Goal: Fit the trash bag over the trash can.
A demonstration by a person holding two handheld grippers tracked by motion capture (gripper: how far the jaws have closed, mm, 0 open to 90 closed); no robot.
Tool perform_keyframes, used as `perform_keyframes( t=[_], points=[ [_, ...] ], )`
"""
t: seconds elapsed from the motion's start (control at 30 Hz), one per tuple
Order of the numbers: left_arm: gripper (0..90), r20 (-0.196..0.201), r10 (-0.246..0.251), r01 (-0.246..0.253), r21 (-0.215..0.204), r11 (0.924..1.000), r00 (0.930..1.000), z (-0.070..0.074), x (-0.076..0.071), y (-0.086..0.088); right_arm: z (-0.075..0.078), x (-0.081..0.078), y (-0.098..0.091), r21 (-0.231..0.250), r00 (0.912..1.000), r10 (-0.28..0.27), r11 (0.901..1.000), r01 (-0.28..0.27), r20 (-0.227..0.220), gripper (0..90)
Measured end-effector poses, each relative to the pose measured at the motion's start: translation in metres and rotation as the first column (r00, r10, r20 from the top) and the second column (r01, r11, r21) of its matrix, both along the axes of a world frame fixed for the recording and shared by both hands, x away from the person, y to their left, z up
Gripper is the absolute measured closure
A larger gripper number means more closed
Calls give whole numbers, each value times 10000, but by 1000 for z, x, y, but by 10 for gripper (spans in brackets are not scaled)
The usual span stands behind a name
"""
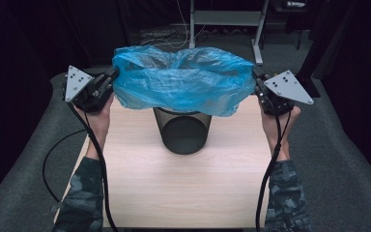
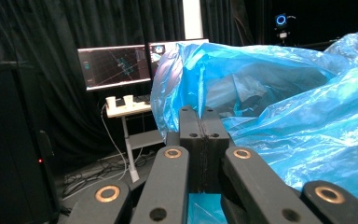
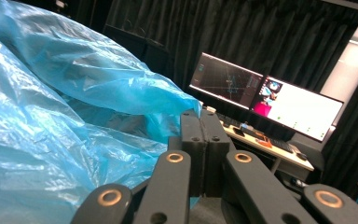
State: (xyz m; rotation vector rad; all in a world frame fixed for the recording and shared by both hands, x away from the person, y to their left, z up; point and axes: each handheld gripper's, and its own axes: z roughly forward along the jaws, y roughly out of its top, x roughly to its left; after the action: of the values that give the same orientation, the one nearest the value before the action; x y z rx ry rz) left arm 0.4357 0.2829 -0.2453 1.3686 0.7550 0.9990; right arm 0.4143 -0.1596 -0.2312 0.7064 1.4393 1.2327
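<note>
Blue bag stretched between 2 clamping hand-held grippers (left, right) above bin.

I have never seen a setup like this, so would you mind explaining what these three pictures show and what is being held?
There is no robot here: a person holds a two-jaw tool in each hand. The wide picture comes from a camera fixed above the wooden table, looking down. There you see the left gripper and the right gripper, each with a grey plate on top and a trailing cable. Between them they stretch a blue plastic bag open above a dark mesh bin standing on the table. The other two pictures come from cameras riding on each gripper, looking along its black jaws, which are pressed shut on the bag's edge. Behind are black curtains and monitors.
</note>
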Motion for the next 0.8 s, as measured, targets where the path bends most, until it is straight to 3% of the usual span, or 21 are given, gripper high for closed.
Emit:
perform_keyframes(
  t=[0.23,0.37,0.5,0.63,0.8],
  points=[
    [898,79,216,-217,81,9997,9997,-1,17,-3,-2,19,2,52,9998,-183,9998,183,-16,900],
    [898,-180,106,-106,1,9999,9998,-10,28,-4,-7,31,4,26,9994,-332,9994,333,-121,900],
    [898,-497,111,-107,89,9999,9987,-23,35,-4,-19,41,6,-61,9981,-339,9994,337,-511,900],
    [898,-1067,-27,28,8,10000,9943,-41,43,0,-34,49,5,-89,9933,-289,9996,281,-1123,900],
    [898,-1782,-236,218,-122,9997,9837,-66,49,3,-56,58,3,22,9810,-151,9999,158,-1934,900]
  ],
)
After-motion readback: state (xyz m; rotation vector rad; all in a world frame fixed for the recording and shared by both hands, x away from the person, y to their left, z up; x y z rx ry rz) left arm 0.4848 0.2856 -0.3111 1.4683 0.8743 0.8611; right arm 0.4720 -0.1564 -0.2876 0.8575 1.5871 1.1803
